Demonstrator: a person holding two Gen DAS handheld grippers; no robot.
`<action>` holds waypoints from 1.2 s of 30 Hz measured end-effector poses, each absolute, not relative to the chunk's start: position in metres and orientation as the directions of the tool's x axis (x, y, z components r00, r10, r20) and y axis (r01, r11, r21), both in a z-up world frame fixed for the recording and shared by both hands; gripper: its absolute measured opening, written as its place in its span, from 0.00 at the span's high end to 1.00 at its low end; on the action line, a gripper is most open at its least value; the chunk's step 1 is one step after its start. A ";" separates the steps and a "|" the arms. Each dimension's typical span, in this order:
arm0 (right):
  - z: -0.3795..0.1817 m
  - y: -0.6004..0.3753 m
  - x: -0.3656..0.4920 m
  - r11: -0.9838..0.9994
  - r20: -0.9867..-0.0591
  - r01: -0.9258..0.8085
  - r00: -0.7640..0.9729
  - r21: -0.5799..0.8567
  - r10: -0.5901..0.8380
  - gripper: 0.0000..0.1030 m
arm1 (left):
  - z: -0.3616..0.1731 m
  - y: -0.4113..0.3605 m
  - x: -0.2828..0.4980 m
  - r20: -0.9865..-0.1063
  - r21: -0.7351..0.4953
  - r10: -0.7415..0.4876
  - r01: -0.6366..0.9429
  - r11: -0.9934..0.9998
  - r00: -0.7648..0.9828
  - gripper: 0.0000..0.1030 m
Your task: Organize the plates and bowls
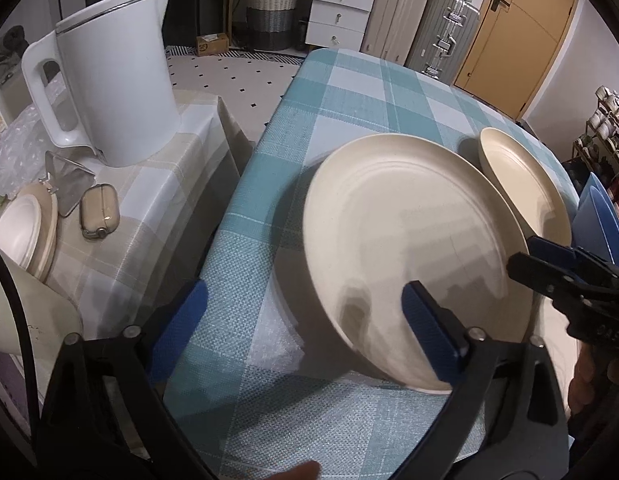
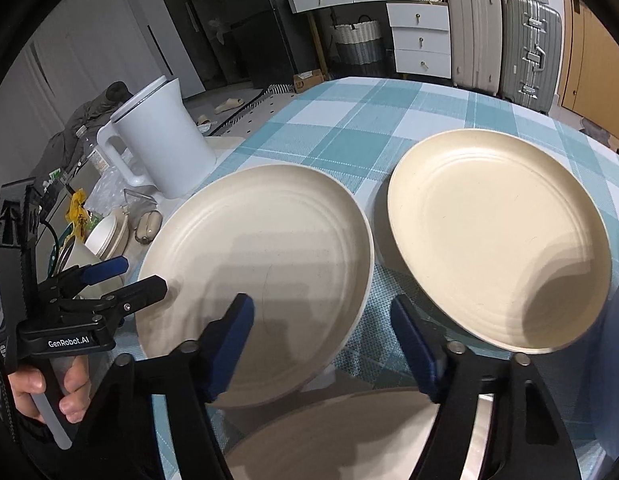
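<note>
Two cream plates lie on the blue checked tablecloth. The nearer plate sits between both grippers. My left gripper is open, one finger over the plate's inside and the other off its left rim. My right gripper is open across the opposite rim, its left finger above the plate and its right finger over the cloth. Neither gripper's pads press on the plate. The second plate rests just to the right, untouched.
A white kettle stands on a beige-clothed side table at the left, with stacked pale bowls and a small case. Blue dishes stand at the right edge. A round brownish dish lies below my right gripper. Drawers and suitcases line the far wall.
</note>
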State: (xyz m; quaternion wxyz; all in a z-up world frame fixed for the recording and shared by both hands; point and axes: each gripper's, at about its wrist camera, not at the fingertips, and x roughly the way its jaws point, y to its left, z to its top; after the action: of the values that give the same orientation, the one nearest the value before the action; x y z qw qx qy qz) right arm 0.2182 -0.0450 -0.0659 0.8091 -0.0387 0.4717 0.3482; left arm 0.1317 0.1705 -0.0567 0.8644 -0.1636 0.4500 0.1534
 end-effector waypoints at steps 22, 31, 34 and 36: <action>-0.072 -0.042 0.223 0.802 -0.821 -0.568 0.361 0.182 0.442 0.80 | -0.063 0.159 0.140 -0.841 -0.173 0.055 -0.365 0.915 0.538 0.78; -0.072 -0.043 0.222 0.805 -0.818 -0.570 0.378 0.164 0.434 0.82 | -0.061 0.158 0.139 -0.839 -0.150 0.079 -0.369 0.917 0.538 0.81; -0.072 -0.044 0.222 0.806 -0.815 -0.569 0.381 0.166 0.437 0.82 | -0.058 0.157 0.138 -0.835 -0.148 0.083 -0.367 0.918 0.544 0.81; -0.070 -0.045 0.221 0.805 -0.813 -0.569 0.383 0.166 0.438 0.82 | -0.055 0.157 0.136 -0.831 -0.143 0.091 -0.369 0.918 0.549 0.81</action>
State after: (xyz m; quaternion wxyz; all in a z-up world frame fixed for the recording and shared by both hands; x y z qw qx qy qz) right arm 0.2211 -0.0447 -0.0703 0.8286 -0.0704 0.4647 0.3040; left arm 0.1361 0.1566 -0.0554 0.8668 -0.1525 0.4558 0.1327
